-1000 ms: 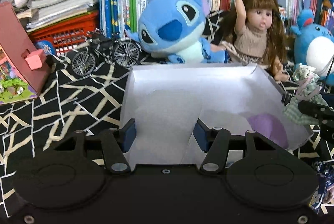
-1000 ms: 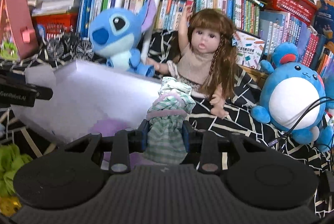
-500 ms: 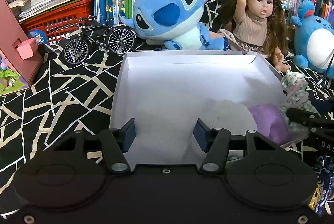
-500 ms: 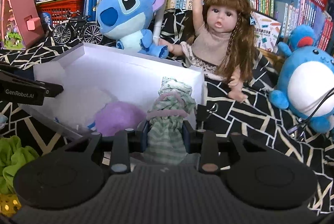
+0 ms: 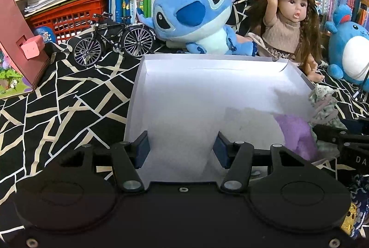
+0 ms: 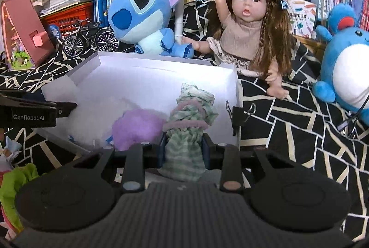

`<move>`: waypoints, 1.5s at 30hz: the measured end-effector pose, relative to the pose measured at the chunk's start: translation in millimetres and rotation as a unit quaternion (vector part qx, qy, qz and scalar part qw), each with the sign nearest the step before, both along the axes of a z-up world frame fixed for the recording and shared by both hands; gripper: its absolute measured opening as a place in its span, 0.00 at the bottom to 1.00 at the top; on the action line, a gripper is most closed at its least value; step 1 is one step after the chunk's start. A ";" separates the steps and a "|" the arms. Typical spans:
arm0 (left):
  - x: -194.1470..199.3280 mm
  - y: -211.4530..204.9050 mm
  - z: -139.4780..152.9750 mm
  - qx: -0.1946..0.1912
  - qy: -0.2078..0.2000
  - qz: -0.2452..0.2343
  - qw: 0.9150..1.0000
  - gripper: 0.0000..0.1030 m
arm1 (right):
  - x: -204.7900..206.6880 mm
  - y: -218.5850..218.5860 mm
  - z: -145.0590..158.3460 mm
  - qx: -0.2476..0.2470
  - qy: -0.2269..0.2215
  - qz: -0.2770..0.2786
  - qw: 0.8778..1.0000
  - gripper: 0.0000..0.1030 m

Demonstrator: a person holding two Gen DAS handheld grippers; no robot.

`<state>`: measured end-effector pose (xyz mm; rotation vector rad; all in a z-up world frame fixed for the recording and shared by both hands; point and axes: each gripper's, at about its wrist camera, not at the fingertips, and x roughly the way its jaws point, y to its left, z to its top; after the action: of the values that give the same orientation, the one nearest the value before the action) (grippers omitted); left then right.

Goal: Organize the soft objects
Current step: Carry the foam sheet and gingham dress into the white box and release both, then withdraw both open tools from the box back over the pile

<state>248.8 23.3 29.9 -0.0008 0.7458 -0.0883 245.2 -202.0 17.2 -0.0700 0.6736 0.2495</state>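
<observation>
Right gripper (image 6: 183, 149) clamped on green gingham scrunchie (image 6: 188, 130), which I hold over white box (image 6: 161, 68) beside purple scrunchie (image 6: 136, 125) for drop-off; left gripper (image 5: 181, 148) spread, empty.

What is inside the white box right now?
A fuzzy purple item lies in the white box, near its front. The right gripper holds a green checked cloth bundle over that edge. The floor beneath them is hidden.
</observation>
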 end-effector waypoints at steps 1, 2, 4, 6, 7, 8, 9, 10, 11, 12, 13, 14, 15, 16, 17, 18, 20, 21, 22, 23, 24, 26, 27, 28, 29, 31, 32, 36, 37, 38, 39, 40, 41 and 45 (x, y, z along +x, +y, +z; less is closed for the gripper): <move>0.0 -0.5 -0.6 0.001 0.001 0.001 1.000 0.53 | 0.3 -1.3 -1.0 0.004 0.003 -0.001 1.000 0.36; 0.3 -1.0 -1.5 0.001 0.002 0.001 1.000 0.53 | 0.7 -2.4 -2.1 0.007 0.005 -0.002 1.000 0.36; 1.4 -0.9 -4.0 0.000 0.006 0.004 1.000 0.52 | 1.4 -3.9 -4.0 0.012 0.010 -0.003 1.000 0.36; 2.5 -0.2 -5.7 -0.004 0.010 0.007 1.000 0.52 | 3.0 -5.7 -6.6 0.017 0.016 -0.003 1.000 0.36; 2.2 0.0 -5.4 -0.004 0.010 0.007 1.000 0.53 | 4.1 -6.6 -8.0 0.021 0.019 -0.004 1.000 0.36; 2.3 -0.1 -4.8 -0.004 0.010 0.006 1.000 0.53 | 5.0 -7.8 -9.5 0.026 0.023 -0.005 0.999 0.36; 2.3 0.1 -5.5 -0.004 0.010 0.006 1.000 0.53 | 5.2 -8.7 -10.4 0.029 0.024 -0.006 0.999 0.38; 2.1 0.1 -5.7 -0.004 0.011 0.006 1.000 0.53 | 4.8 -9.1 -10.9 0.031 0.024 -0.007 0.999 0.39; 2.0 0.0 -5.4 -0.004 0.012 0.006 1.000 0.53 | 4.4 -9.4 -10.9 0.033 0.023 -0.009 0.999 0.39; 1.6 -0.3 -4.7 -0.003 0.012 0.007 1.000 0.55 | 3.8 -9.8 -10.5 0.034 0.022 -0.009 0.999 0.41; 1.1 -0.6 -3.6 -0.004 0.013 0.007 1.000 0.55 | 3.5 -10.2 -10.0 0.034 0.022 -0.009 0.999 0.48; 0.5 -0.4 -2.8 -0.004 0.013 0.008 1.000 0.56 | 3.0 -10.3 -9.3 0.032 0.021 -0.010 0.999 0.53; -0.1 -0.3 -1.6 -0.005 0.013 0.010 1.000 0.58 | 2.4 -10.8 -8.6 0.030 0.020 -0.010 0.999 0.58; -0.7 0.0 -0.6 -0.005 0.013 0.011 1.000 0.62 | 1.6 -11.3 -7.9 0.029 0.019 -0.009 0.999 0.61; -1.4 0.5 0.3 -0.006 0.013 0.012 1.000 0.63 | 0.3 -12.3 -6.9 0.029 0.018 -0.008 0.999 0.62; -2.3 0.7 1.5 -0.007 0.013 0.012 1.000 0.67 | -0.8 -13.2 -5.9 0.030 0.017 -0.008 0.999 0.66; -5.4 1.1 4.2 -0.010 0.009 0.009 1.000 0.72 | -4.0 -15.4 -3.6 0.034 0.014 -0.004 0.999 0.72; -6.9 1.3 5.5 -0.011 0.006 0.007 1.000 0.74 | -6.1 -16.4 -2.5 0.036 0.013 -0.001 0.999 0.74; -8.8 0.9 7.4 -0.011 0.004 0.004 1.000 0.75 | -8.1 -16.6 -1.1 0.036 0.012 0.000 0.999 0.75; -11.0 0.3 9.2 -0.010 0.000 0.001 1.000 0.76 | -10.8 -16.3 0.5 0.033 0.009 0.002 0.999 0.75; -13.3 -0.5 11.3 -0.007 -0.003 -0.001 1.000 0.77 | -13.1 -15.9 2.0 0.030 0.006 0.004 1.000 0.75; -17.9 -2.2 15.2 -0.004 -0.009 -0.004 1.000 0.78 | -18.2 -15.0 5.1 0.022 0.002 0.004 1.000 0.76; -20.4 -2.7 17.3 -0.003 -0.012 -0.004 1.000 0.78 | -20.8 -14.7 6.5 0.020 0.000 0.004 1.000 0.76; -23.1 -2.5 19.5 -0.005 -0.015 -0.005 1.000 0.79 | -23.4 -14.6 7.9 0.018 -0.004 0.005 1.000 0.77; -25.6 -1.8 21.5 -0.008 -0.017 -0.005 1.000 0.79 | -26.4 -14.8 9.4 0.018 -0.008 0.006 1.000 0.77; -31.3 -0.1 26.2 -0.017 -0.022 -0.007 1.000 0.80 | -32.6 -16.1 12.9 0.020 -0.015 0.010 1.000 0.79; -34.7 0.6 28.6 -0.020 -0.025 -0.008 0.999 0.81 | -36.3 -16.8 14.8 0.022 -0.019 0.012 1.000 0.80; -49.5 3.4 36.0 -0.028 -0.039 -0.012 0.999 0.82 | -49.7 -18.5 20.1 0.022 -0.033 0.018 0.999 0.81; -53.2 3.7 37.1 -0.029 -0.042 -0.013 0.999 0.82 | -53.2 -19.0 20.8 0.022 -0.037 0.019 0.999 0.82; -57.2 4.1 38.0 -0.031 -0.043 -0.014 0.998 0.82 | -56.7 -19.4 21.3 0.023 -0.040 0.020 0.999 0.82; -60.9 4.6 38.4 -0.033 -0.045 -0.015 0.998 0.82 | -59.8 -19.9 21.5 0.023 -0.042 0.021 0.999 0.82; -64.2 4.8 38.8 -0.034 -0.046 -0.017 0.998 0.82 | -63.0 -20.2 21.8 0.023 -0.044 0.023 0.998 0.82; -68.0 4.7 39.3 -0.035 -0.047 -0.020 0.998 0.83 | -66.4 -20.7 21.9 0.024 -0.047 0.024 0.998 0.82; -82.9 3.7 40.4 -0.033 -0.057 -0.025 0.997 0.84 | -78.3 -21.3 21.5 0.026 -0.055 0.029 0.998 0.84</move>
<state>165.9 27.0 70.4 -0.0407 0.6278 -0.1593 167.0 -223.3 38.6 -0.0535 0.5561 0.3154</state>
